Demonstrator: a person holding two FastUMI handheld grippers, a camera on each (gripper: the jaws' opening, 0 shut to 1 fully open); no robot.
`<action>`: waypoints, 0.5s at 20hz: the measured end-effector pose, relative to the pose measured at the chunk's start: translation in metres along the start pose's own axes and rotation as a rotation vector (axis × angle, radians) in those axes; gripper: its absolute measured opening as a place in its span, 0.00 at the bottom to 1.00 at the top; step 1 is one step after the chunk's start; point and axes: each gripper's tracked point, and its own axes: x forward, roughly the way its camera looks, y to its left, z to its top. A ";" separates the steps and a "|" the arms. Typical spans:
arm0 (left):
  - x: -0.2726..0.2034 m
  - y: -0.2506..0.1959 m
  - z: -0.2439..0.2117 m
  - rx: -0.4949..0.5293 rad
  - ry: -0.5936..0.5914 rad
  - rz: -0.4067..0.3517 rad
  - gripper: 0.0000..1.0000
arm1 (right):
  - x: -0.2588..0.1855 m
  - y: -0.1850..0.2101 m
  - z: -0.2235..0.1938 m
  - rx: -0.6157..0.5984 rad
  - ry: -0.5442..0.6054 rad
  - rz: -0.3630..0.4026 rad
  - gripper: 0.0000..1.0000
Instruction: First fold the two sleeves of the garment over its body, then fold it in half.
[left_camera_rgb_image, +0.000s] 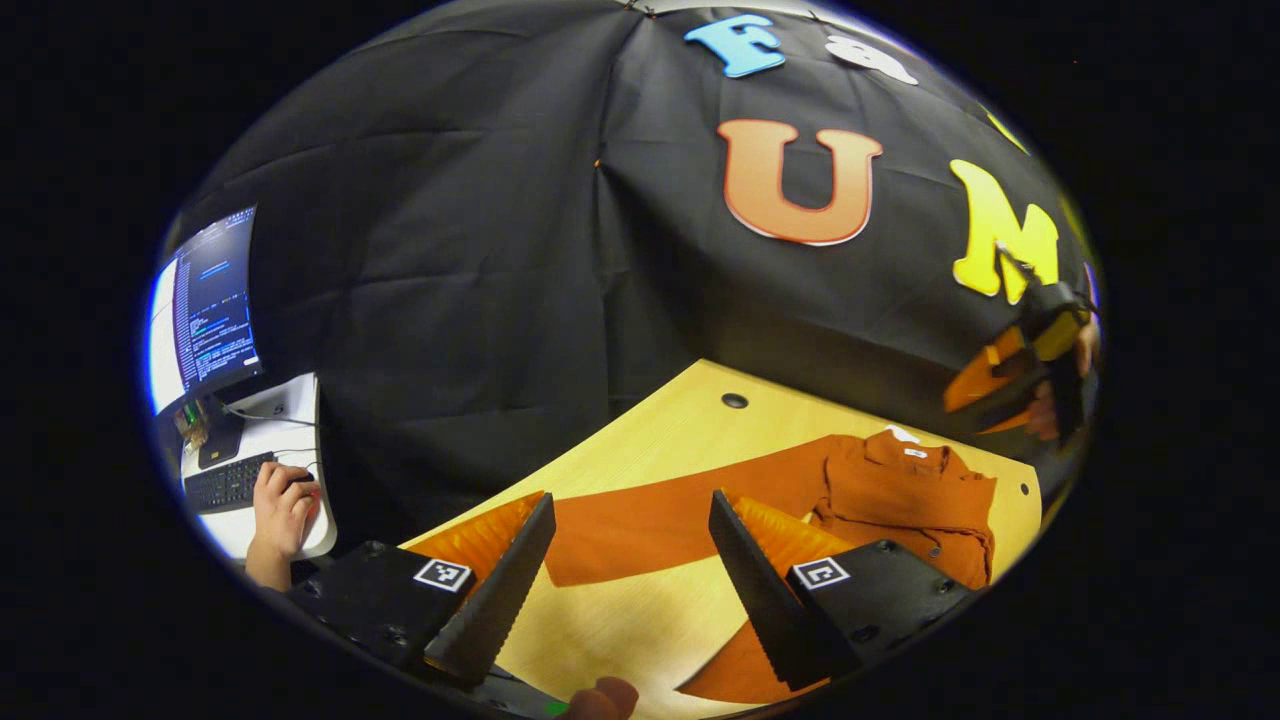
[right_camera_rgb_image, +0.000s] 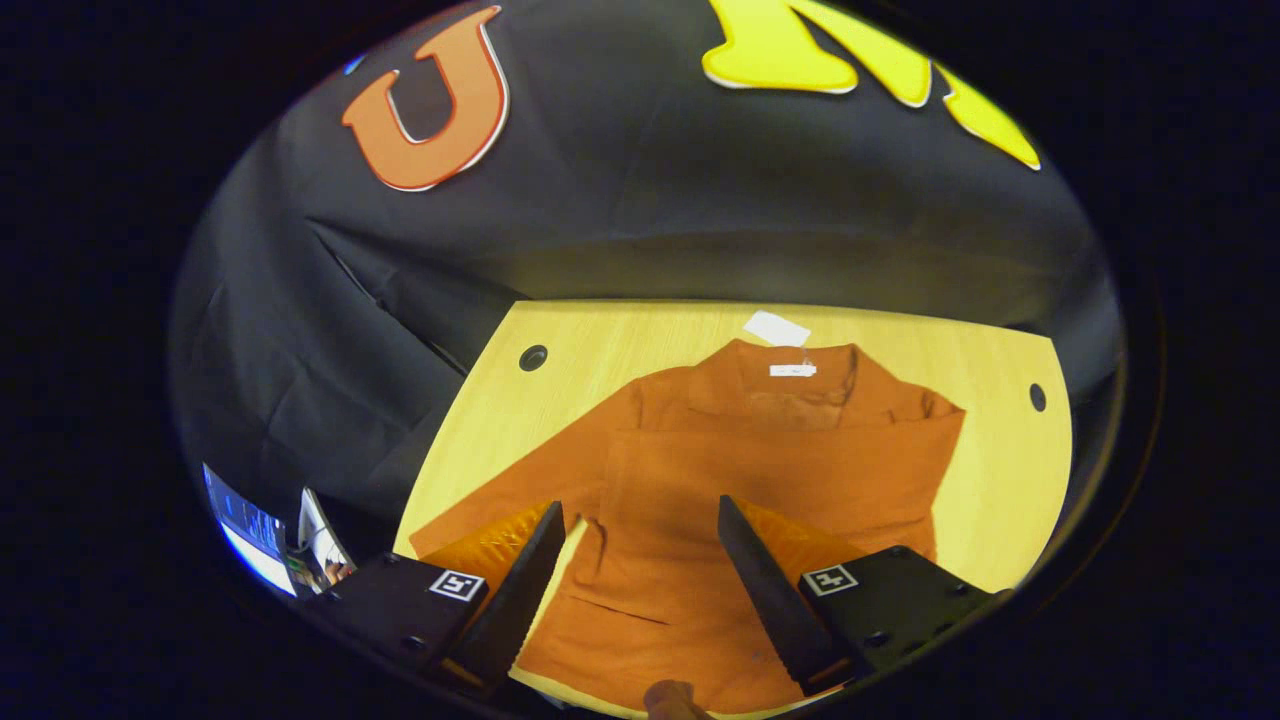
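Your left gripper (left_camera_rgb_image: 632, 560) and right gripper (right_camera_rgb_image: 640, 565): fingers apart, gripping nothing. Garment (right_camera_rgb_image: 760, 480) flat on table (right_camera_rgb_image: 1000, 500), left sleeve (left_camera_rgb_image: 690, 510) stretched out, unfolded. Risk: shallow pinch drops sleeve; dragging shifts body, rumples fold.

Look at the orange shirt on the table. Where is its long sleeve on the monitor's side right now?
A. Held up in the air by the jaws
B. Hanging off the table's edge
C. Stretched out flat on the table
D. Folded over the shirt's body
C. In the left gripper view the sleeve lies spread flat on the table, away from the shirt.
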 end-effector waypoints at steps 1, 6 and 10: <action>0.010 0.007 -0.005 -0.001 0.028 0.020 1.00 | -0.015 -0.013 -0.006 -0.030 -0.020 -0.011 0.99; 0.062 0.032 -0.032 -0.069 0.184 0.124 1.00 | -0.075 -0.062 -0.045 -0.065 -0.098 -0.052 0.98; 0.092 0.043 -0.051 -0.109 0.294 0.212 1.00 | -0.109 -0.081 -0.098 -0.086 -0.090 -0.068 0.95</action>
